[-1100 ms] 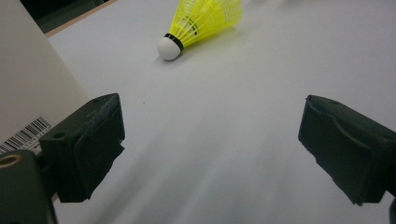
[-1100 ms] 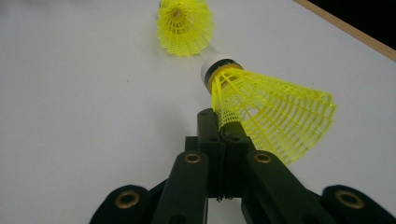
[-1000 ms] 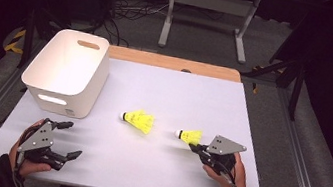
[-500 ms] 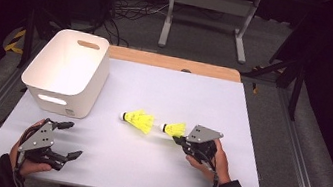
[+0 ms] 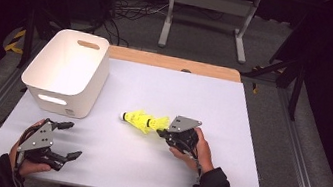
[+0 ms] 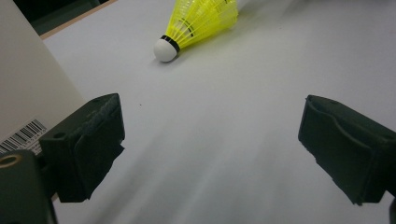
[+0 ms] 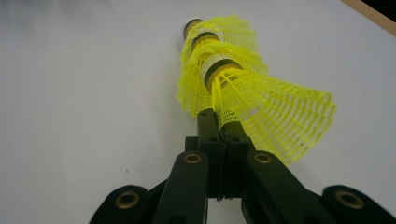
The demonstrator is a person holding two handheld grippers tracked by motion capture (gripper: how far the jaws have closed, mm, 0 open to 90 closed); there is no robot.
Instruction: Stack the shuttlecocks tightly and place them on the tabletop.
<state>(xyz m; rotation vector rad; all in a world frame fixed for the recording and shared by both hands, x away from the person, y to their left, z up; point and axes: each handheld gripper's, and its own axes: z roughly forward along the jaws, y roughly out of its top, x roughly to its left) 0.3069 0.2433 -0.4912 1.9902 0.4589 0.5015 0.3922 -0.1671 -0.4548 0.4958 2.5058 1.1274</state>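
Covering most of the table is a white sheet, with a bare wooden strip along the far edge. Dark floor with cables and a grey stand lies beyond. The right gripper, mid-table, has its jaws pinched on the skirt of a yellow shuttlecock, whose cork points into a second shuttlecock lying just left. The left gripper rests near-left, jaws wide apart. A white bin stands far-left.
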